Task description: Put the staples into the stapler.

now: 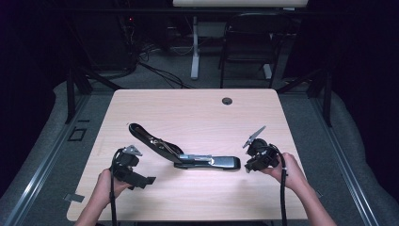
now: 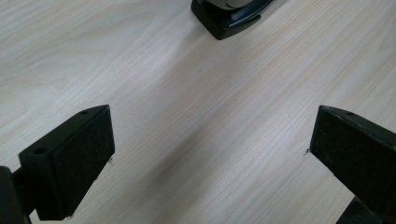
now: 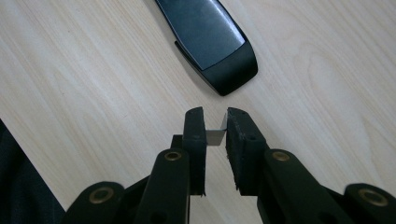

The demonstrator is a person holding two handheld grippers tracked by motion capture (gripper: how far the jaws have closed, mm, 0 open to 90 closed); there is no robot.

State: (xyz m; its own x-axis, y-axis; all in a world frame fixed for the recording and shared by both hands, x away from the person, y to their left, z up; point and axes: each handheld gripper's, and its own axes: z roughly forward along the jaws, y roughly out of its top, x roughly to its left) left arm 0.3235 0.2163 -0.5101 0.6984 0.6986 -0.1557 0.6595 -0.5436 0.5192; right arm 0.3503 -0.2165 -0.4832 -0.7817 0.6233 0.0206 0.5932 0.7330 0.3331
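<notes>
Held low at the near left of the table [image 1: 197, 101], the left gripper [image 1: 141, 176] is seen with its jaws spread wide over bare wood. Between the grippers, an opened black stapler [image 1: 188, 155] is laid flat, its arm swung back to the left. At the right, a small strip of staples [image 3: 215, 137] is pinched by the right gripper [image 3: 215, 123], just beside the stapler's end

I see bare table [image 1: 197, 106] across the frame's upper half; the opened stapler [image 1: 183, 153] blocks the centre between my grippers.
</notes>
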